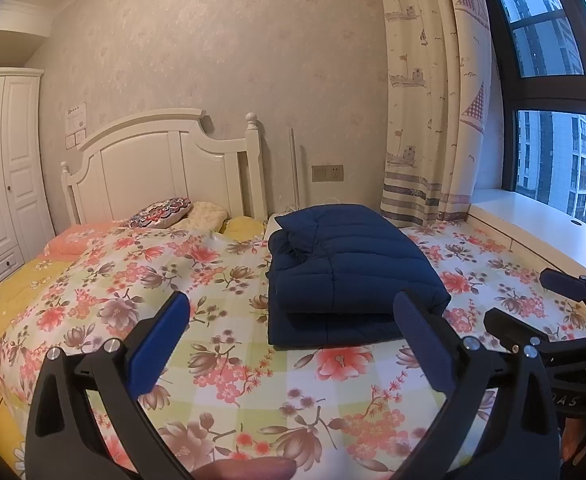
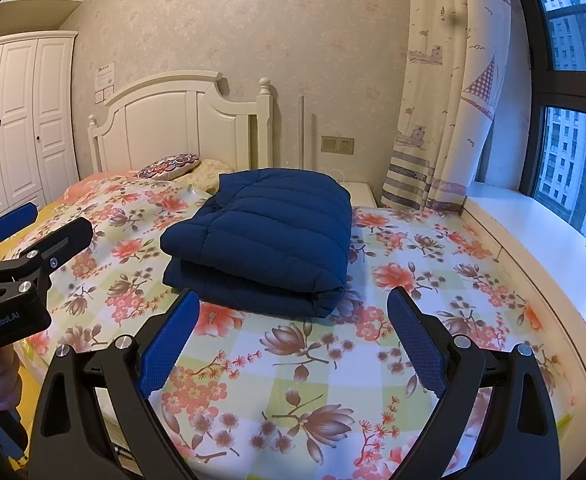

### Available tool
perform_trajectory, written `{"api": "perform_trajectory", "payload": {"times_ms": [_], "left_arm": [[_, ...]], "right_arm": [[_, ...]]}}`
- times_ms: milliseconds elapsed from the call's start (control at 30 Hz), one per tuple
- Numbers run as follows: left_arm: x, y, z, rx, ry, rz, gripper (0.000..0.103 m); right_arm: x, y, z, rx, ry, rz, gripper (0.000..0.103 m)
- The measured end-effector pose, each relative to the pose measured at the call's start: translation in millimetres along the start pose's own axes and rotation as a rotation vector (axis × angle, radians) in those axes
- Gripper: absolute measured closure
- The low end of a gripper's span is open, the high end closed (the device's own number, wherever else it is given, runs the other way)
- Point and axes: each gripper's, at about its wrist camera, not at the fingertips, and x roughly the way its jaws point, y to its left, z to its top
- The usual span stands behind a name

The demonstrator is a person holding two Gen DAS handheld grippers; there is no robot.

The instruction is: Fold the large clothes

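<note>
A navy blue quilted jacket (image 1: 345,272) lies folded in a thick rectangular stack on the floral bedspread (image 1: 221,340); it also shows in the right wrist view (image 2: 269,236). My left gripper (image 1: 293,312) is open and empty, held above the bed just in front of the jacket's near edge. My right gripper (image 2: 293,312) is open and empty, also just short of the jacket's near edge. The right gripper shows at the right edge of the left wrist view (image 1: 533,296), and the left gripper at the left edge of the right wrist view (image 2: 49,220). Neither touches the jacket.
A white headboard (image 1: 165,160) and pillows (image 1: 161,212) stand at the bed's far end. A white wardrobe (image 1: 1,168) is at the left. A patterned curtain (image 1: 433,100), a window and a white sill (image 1: 541,224) run along the right side.
</note>
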Motion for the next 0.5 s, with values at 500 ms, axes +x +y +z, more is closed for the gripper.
{"api": "perform_trajectory", "payload": {"times_ms": [500], "left_arm": [[47, -2, -27, 0.044, 0.105, -0.054, 0.002]], "right_arm": [[43, -5, -23, 0.015, 0.105, 0.024, 0.012]]}}
